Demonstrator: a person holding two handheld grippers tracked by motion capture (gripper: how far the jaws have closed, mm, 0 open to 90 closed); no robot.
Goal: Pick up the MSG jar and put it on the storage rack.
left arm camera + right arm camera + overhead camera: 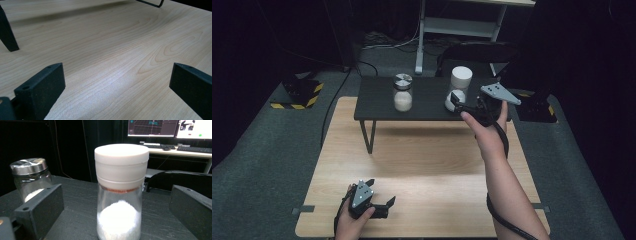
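My left claw (379, 192) rests low on the light wooden table (422, 165), at about seven o'clock in the high view, with my left hand (354, 222) wrapped around its body. In the left gripper view its jaws stand wide apart with nothing but bare wood grain between them.

Farther back, at about twelve o'clock, a small black table (427, 107) stands on the wooden one. On its left part sits a glass jar with a metal lid (402, 92), holding some white powder at the bottom. To the right of it, well apart, stands the jar with the white cap (459, 89), upright, also with white powder in its lower part.

My right claw (455, 104) reaches in at about one o'clock, up against that white-capped jar, my right hand (488, 132) behind it. In the right gripper view the jar (119, 195) stands midway between my two jaws, which are spread wide, clear of the glass on both sides. From the high view the claw's tip seems to touch the jar's base, though I cannot be sure at that angle. The metal-lidded jar (30, 178) shows at nine o'clock beyond my left-hand jaw.
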